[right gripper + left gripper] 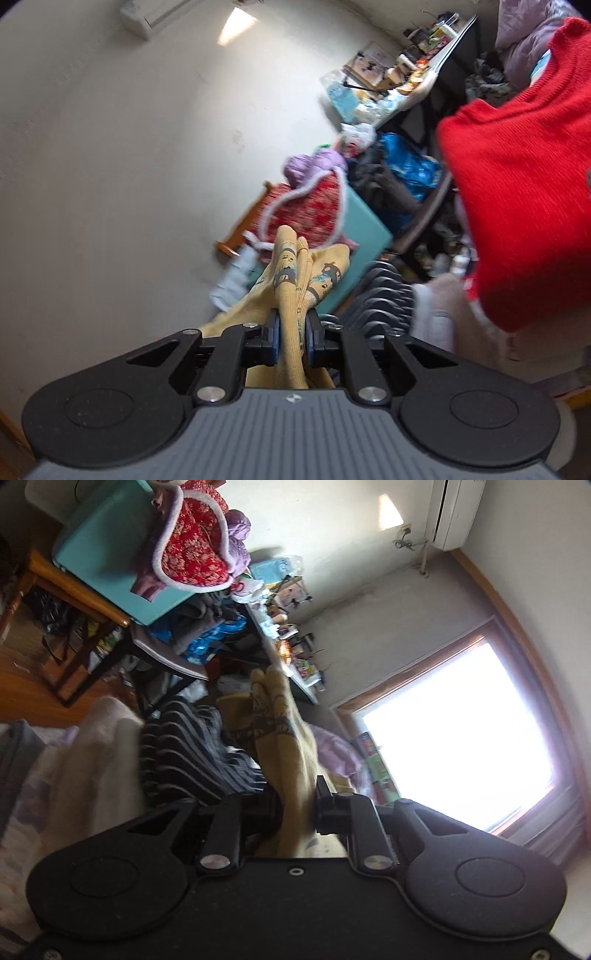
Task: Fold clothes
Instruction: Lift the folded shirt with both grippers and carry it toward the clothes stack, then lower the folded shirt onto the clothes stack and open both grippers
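Observation:
A yellow garment [286, 738] with dark printed figures hangs bunched between the fingers of my left gripper [295, 805], which is shut on it. In the right wrist view the same yellow garment [291, 291] is pinched between the blue pads [275, 339] of my right gripper [293, 338], shut on it. Both views are rolled sideways and the cloth is lifted in the air. A dark striped garment [195, 749] and a cream fleece [99, 753] lie below it on the bed.
A red knitted sleeve [524, 192] of the person fills the right of the right wrist view. A teal box [107, 554] under a red quilted jacket [195, 542], a cluttered desk [291, 657], a bright window [458, 738] and a wooden floor [26, 683] surround the bed.

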